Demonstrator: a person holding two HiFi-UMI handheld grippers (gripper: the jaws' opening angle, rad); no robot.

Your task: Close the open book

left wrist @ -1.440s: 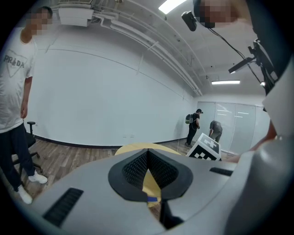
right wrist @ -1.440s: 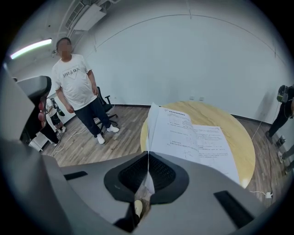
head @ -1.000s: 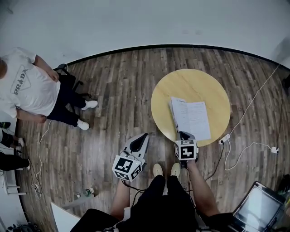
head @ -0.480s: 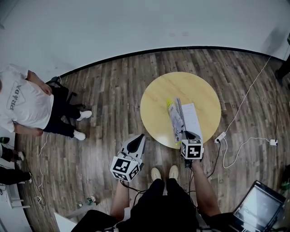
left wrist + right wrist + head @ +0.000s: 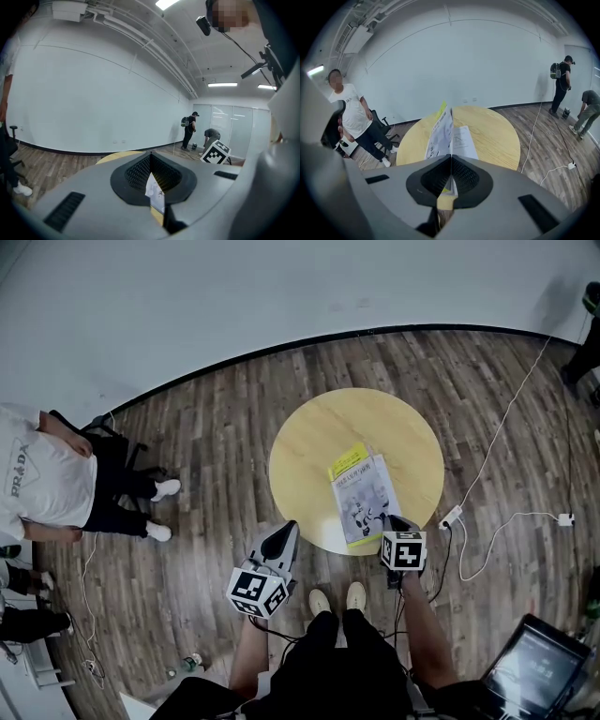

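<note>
The book [image 5: 359,491] lies on the near right part of the round yellow surface [image 5: 314,432], its cover with a yellow band along the far edge turned up toward the head camera. The right gripper [image 5: 387,519] sits at the book's near right corner. In the right gripper view its fingers [image 5: 465,178] are clamped on the edge of the cover, which stands up edge-on between them and leans left, while a printed page lies flat on the surface just to the right. The book is therefore not fully shut.

The left gripper [image 5: 286,529] hangs off the surface, over the wooden floor [image 5: 216,427], well apart from the book. Its fingers [image 5: 136,171] are pressed together with nothing between them.

A person in a white T-shirt [image 5: 37,488] stands at the far left, and a white cable [image 5: 506,427] trails across the floor to the right.
</note>
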